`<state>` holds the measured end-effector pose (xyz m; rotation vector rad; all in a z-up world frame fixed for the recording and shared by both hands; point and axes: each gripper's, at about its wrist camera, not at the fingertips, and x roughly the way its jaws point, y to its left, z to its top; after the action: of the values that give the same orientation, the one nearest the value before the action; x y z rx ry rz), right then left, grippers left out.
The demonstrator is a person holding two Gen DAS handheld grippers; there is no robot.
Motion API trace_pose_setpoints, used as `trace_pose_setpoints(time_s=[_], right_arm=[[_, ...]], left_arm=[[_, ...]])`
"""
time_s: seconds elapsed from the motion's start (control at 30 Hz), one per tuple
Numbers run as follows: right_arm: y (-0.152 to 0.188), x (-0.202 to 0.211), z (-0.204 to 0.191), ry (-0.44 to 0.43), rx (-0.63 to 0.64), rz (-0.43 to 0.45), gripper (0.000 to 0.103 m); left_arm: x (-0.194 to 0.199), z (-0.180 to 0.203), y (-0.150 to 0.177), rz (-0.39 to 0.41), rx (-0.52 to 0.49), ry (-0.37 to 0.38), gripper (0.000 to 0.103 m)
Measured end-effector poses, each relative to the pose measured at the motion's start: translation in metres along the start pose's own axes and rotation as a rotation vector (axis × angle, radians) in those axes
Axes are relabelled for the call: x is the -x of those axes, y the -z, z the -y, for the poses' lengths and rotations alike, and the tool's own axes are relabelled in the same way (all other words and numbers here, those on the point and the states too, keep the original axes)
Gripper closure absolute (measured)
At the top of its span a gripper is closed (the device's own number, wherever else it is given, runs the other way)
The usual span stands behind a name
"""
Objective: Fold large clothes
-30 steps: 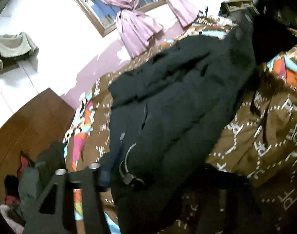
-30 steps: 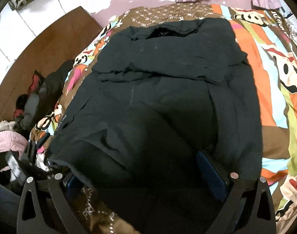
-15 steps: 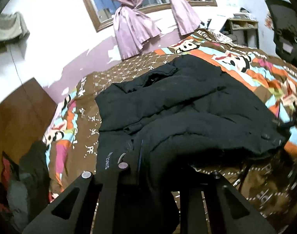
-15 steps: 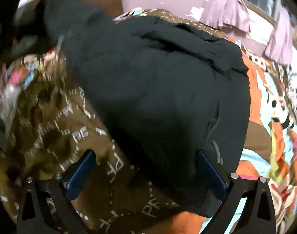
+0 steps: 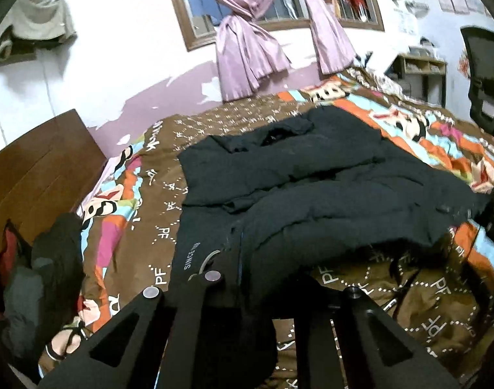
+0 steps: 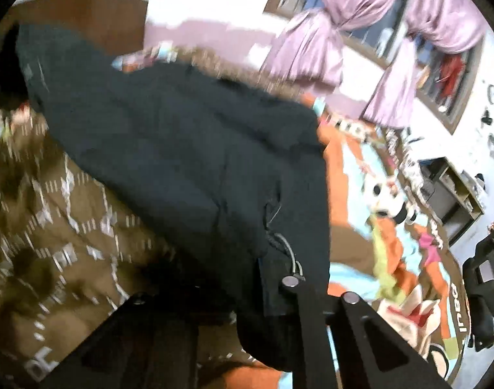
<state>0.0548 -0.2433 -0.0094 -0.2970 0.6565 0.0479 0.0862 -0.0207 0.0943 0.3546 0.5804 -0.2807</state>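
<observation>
Both grippers, left [image 5: 243,291] and right [image 6: 247,291], clench the coat's [image 5: 311,188] hem. Lift evenly, then carry it toward the collar on the bed [image 5: 409,291], edges aligned.

Both wrist views look closely down across the bed [image 5: 195,123] toward the curtained window [image 6: 409,48].

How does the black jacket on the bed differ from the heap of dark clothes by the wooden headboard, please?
The black jacket lies spread wide across the patterned bedspread; the heap of dark clothes is bunched at the bed's edge by the headboard. The jacket is one plain black piece, its hem pinched in the left gripper, whose jaws are closing; the heap mixes grey and red and is untouched. Both are dark fabric.
</observation>
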Motion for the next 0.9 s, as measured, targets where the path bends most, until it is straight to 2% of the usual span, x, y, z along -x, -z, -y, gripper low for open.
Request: trace_pose_setpoints(time_s=[0.13, 0.3, 0.4, 0.5, 0.67, 0.9], right_arm=[[-0.034, 0.046, 0.025, -0.019, -0.06, 0.126, 0.094], [-0.063, 0.105, 0.033, -0.067, -0.097, 0.206, 0.095], [-0.07, 0.145, 0.03, -0.108, -0.104, 0.247, 0.095], [-0.078, 0.166, 0.029, -0.118, -0.089, 0.267, 0.095], [-0.109, 0.15, 0.035, -0.129, -0.1, 0.264, 0.095], [-0.169, 0.074, 0.055, -0.088, -0.107, 0.237, 0.095]], left_arm=[[0.029, -0.01, -0.005, 0.049, 0.035, 0.008, 0.096], [0.08, -0.03, -0.022, 0.11, 0.063, 0.043, 0.097], [0.104, -0.042, -0.031, 0.111, 0.058, 0.074, 0.097], [0.112, -0.047, -0.041, 0.093, 0.037, 0.087, 0.097], [0.078, -0.06, -0.063, 0.05, 0.065, 0.099, 0.097], [0.004, -0.083, -0.101, 0.042, 0.056, 0.075, 0.097]])
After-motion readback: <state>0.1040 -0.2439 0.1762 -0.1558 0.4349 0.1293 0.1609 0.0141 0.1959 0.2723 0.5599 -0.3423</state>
